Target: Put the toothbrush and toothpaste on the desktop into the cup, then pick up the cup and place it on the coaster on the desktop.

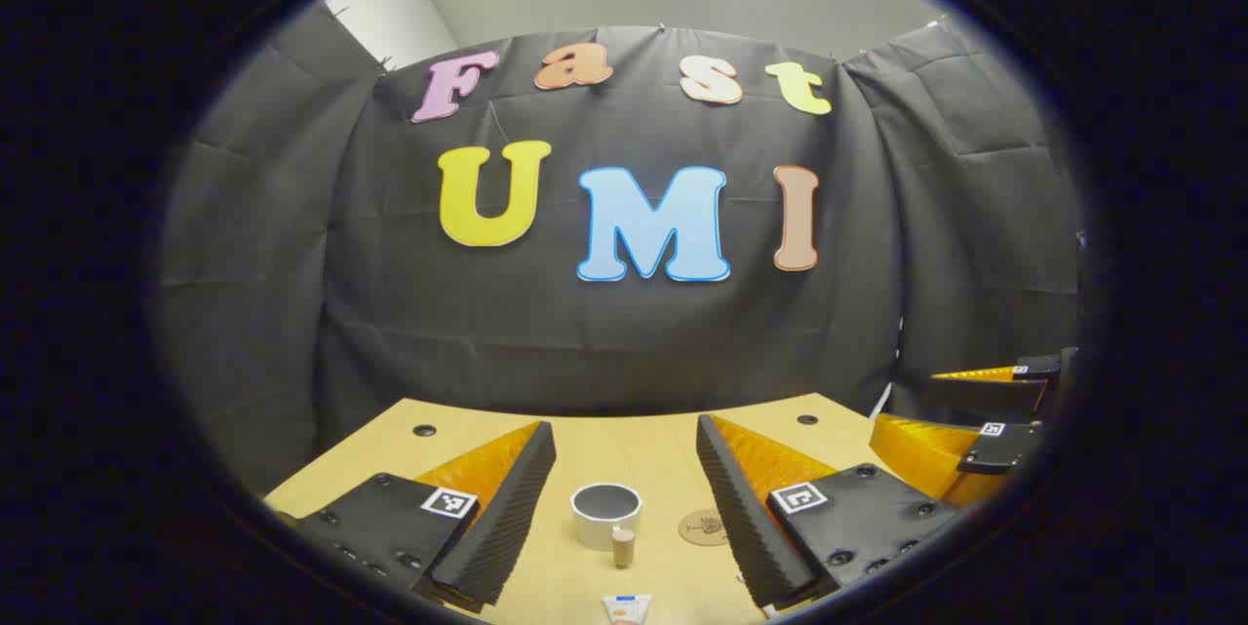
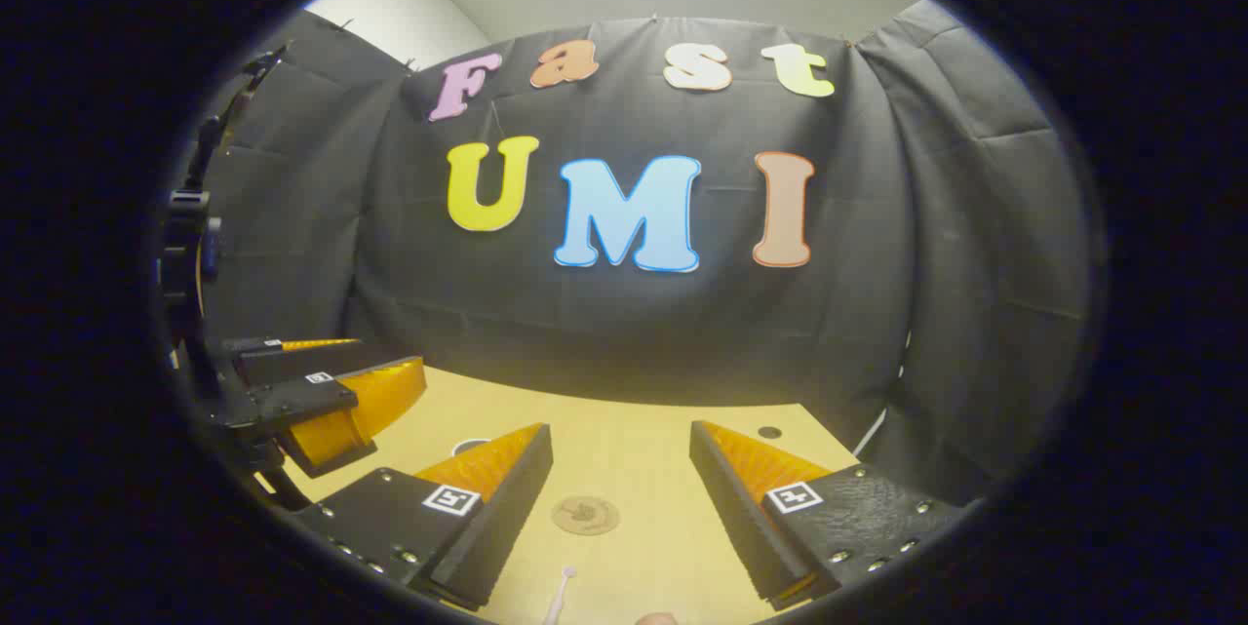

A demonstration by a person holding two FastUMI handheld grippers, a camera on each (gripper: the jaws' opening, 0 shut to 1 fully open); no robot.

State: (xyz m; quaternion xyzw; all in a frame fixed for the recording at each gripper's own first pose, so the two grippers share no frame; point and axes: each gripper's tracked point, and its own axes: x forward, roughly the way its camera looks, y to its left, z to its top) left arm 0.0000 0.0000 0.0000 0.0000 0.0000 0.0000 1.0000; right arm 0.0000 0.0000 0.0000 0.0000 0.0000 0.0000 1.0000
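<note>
A: Where do your two grippers stand?

B: Your left gripper [image 1: 624, 493] hangs over the desk [image 1: 624, 440] with its fingers wide apart and nothing between them; your right gripper [image 2: 619, 498] is spread the same way, also with nothing in it.

A: And the task's things?

B: In the left gripper view the cup [image 1: 605, 512] stands upright on the desk; the coaster [image 1: 704, 527] lies just beside it; the toothpaste [image 1: 626, 605] lies nearer to you, its cap toward the cup; in the right gripper view the toothbrush [image 2: 558, 598] lies at the bottom edge, near the coaster [image 2: 585, 515].
</note>
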